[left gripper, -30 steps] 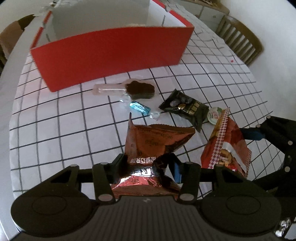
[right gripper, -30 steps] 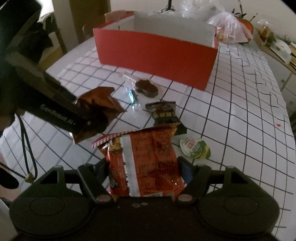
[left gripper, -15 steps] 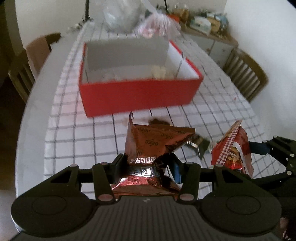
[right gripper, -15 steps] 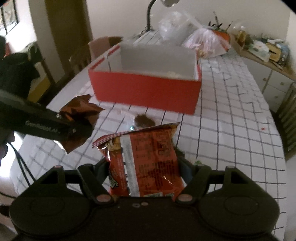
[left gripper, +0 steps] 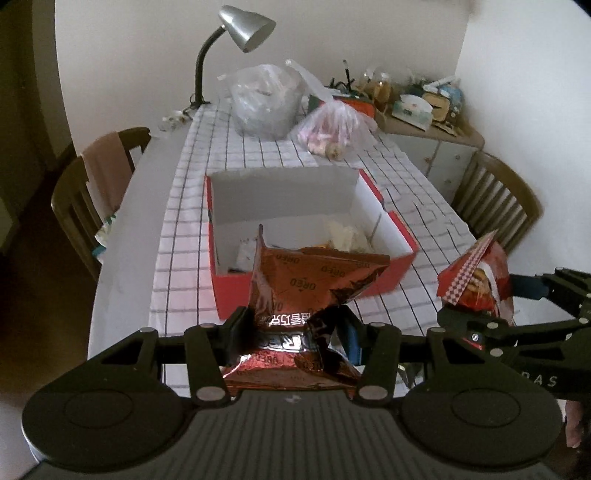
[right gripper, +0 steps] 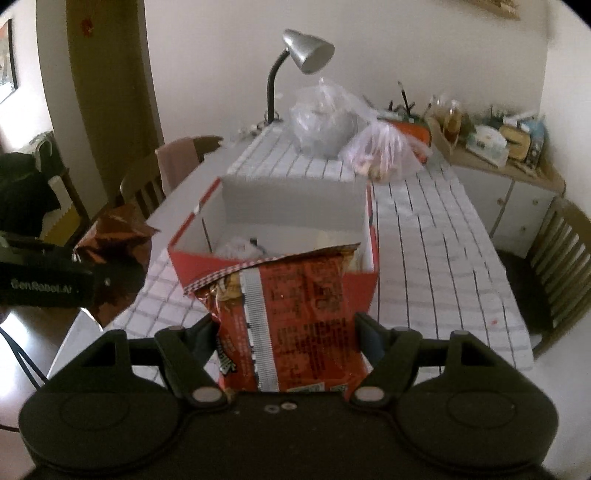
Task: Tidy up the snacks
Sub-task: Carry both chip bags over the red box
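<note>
My left gripper [left gripper: 295, 325] is shut on a crumpled brown foil Oreo bag [left gripper: 314, 280], held in the air in front of the red box [left gripper: 225, 291]. My right gripper [right gripper: 286, 328] is shut on a red snack bag [right gripper: 295, 306] with a checked top edge, also lifted before the red box [right gripper: 364, 286]. The box is open on top, white inside, with a few pale packets on its floor. In the left wrist view the red snack bag [left gripper: 476, 280] and the right gripper's arm show at the right. In the right wrist view the Oreo bag [right gripper: 114, 243] shows at the left.
The table has a white checked cloth [left gripper: 192, 206]. Behind the box stand two plastic bags [left gripper: 266, 99] and a grey desk lamp [left gripper: 243, 26]. Wooden chairs [left gripper: 92, 192] flank the table, and a cluttered sideboard [left gripper: 424, 122] sits at the back right.
Both grippers have risen with their bags. The views have tilted up, so the loose snacks on the cloth have dropped out of sight and the box's inside now shows.
</note>
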Demonstrator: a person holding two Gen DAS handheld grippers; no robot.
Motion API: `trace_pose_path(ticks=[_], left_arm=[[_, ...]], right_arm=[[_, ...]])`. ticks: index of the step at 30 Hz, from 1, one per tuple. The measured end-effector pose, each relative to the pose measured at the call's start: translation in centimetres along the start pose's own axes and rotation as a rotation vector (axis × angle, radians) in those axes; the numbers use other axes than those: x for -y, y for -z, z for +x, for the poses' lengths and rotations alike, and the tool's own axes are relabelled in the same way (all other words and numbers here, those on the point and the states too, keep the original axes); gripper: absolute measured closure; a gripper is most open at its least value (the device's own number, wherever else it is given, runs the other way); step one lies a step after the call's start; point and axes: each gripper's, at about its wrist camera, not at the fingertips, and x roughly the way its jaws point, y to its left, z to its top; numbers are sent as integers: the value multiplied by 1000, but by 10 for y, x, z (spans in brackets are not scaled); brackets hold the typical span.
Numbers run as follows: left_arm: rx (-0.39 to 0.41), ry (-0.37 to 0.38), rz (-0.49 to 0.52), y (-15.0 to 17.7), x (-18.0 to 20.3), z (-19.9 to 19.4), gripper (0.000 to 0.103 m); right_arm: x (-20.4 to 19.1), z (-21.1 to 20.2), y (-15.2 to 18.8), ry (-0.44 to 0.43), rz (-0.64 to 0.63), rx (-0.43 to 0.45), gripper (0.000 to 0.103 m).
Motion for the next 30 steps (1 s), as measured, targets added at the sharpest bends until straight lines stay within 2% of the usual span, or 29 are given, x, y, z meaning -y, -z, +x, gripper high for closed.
trace_pose_path(ticks=[9, 19, 30], left_arm=[[8, -54, -23, -41, -7, 32, 52], [-34, -130, -26, -84, -16, 98, 52], [-173, -160, 10, -103, -26, 179, 52]], right_arm=[[14, 35, -50, -3, -14, 29, 28], [33, 110, -83, -7, -28, -23, 28], [35, 190, -95, -3, -111, -128, 28]])
